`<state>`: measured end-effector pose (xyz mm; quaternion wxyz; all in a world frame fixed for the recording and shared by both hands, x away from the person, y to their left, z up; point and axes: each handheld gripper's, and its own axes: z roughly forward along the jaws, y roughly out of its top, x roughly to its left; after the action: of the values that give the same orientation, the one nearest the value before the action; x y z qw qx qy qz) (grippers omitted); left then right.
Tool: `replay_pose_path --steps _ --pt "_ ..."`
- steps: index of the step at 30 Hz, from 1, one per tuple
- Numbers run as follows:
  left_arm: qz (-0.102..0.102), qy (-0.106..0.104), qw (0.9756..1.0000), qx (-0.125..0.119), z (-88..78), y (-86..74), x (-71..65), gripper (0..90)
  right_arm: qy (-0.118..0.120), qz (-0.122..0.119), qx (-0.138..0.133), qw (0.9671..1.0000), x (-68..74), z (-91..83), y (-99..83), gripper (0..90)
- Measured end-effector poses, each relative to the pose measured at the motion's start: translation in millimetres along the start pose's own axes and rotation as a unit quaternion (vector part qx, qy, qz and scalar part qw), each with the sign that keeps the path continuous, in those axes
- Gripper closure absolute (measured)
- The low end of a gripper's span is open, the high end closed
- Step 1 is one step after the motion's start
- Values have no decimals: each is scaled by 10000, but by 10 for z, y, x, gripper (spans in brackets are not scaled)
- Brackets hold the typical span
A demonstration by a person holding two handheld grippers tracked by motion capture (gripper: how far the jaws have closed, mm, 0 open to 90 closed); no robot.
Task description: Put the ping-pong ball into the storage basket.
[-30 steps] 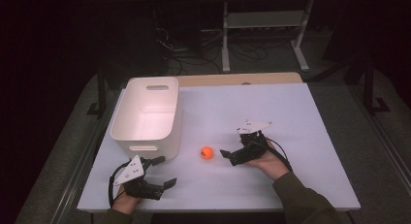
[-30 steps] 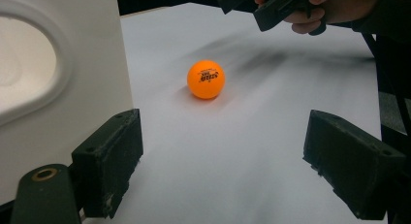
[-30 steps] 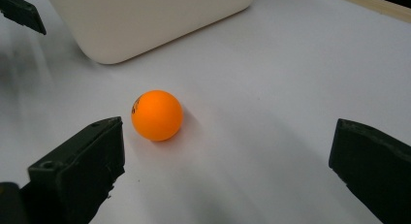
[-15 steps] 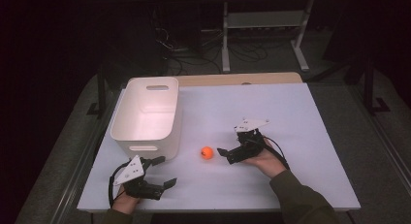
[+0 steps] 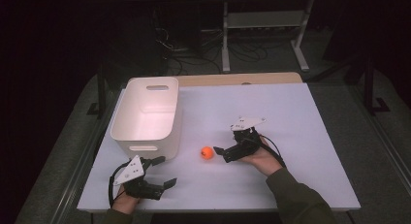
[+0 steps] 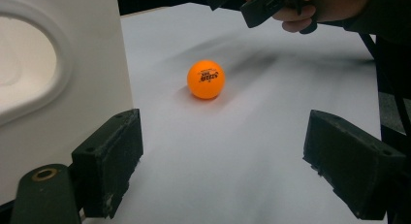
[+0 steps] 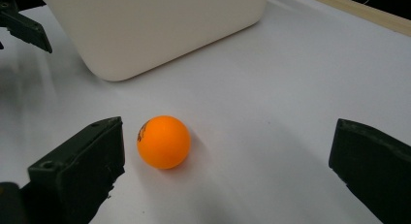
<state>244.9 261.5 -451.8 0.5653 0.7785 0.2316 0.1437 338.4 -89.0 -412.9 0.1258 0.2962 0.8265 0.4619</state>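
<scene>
Your right gripper [image 7: 228, 170] has its fingers wide open and holds nothing. The small orange plastic ball [image 7: 163, 141] sits on the white worktop [image 5: 291, 117], just beside one finger. It looks light, hard and smooth, so it may roll. Squeeze its middle gently. Your left gripper [image 5: 162, 171] is open and empty too. The tall white plastic bin [image 5: 145, 115] stands near behind; the right side is open.

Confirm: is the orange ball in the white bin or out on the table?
Out. The orange ball rests on the white table beside the white bin, just ahead of the right gripper.
</scene>
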Motion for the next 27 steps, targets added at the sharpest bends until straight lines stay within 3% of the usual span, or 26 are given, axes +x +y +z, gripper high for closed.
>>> replay_pose_path --steps 27 --pt "-7 -1 10000 -3 -1 0 2 140 123 -58 -37 9999 54 166 132 0"
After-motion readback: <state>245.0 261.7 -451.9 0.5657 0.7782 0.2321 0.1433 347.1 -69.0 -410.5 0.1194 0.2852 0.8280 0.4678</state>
